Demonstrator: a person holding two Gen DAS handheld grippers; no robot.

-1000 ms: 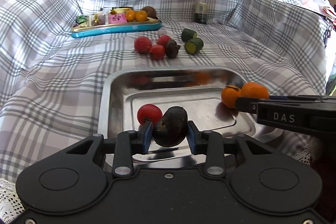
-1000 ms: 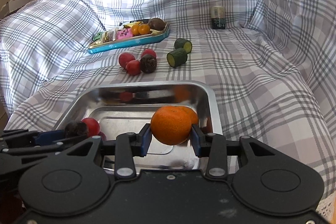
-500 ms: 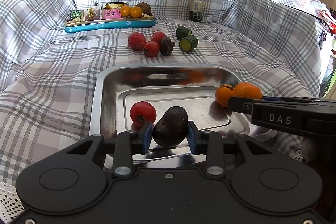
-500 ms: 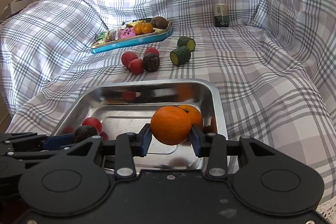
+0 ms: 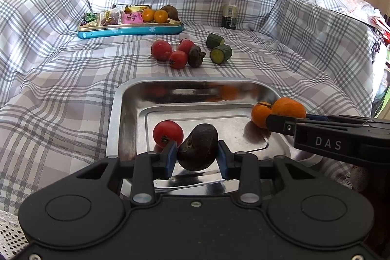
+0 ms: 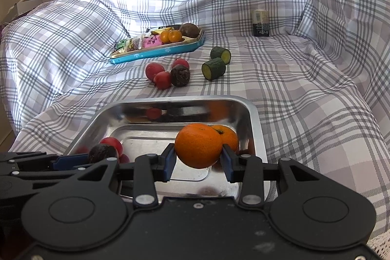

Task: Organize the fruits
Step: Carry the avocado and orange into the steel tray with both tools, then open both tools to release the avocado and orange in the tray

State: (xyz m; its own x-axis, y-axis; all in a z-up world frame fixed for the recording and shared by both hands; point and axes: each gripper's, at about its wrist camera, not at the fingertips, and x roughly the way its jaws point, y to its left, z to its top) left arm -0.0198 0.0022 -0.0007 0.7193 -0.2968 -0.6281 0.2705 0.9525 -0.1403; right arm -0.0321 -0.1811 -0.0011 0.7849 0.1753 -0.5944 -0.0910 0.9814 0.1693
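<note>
My left gripper point(image 5: 197, 158) is shut on a dark brown passion fruit point(image 5: 198, 148) and holds it low over the near left of a steel tray point(image 5: 117, 118). A red tomato point(image 5: 168, 133) lies in the tray beside it. My right gripper point(image 6: 198, 163) is shut on an orange point(image 6: 198, 148) over the tray's point(image 6: 253, 118) right side. A second orange point(image 6: 228, 138) lies in the tray just behind it. On the cloth beyond the tray lie three red fruits point(image 5: 161, 50), another dark passion fruit point(image 5: 195, 55) and two cucumber pieces point(image 5: 220, 53).
A blue tin point(image 5: 129, 28) with sweets, two small oranges and a brown fruit sits at the back left. A small dark jar point(image 5: 229, 16) stands at the back. The checked cloth rises in folds at the left, back and right.
Both grippers keep their fruits. The views have shifted slightly; the left gripper has drifted a little over the tray. The fruits in the tray have not moved.
</note>
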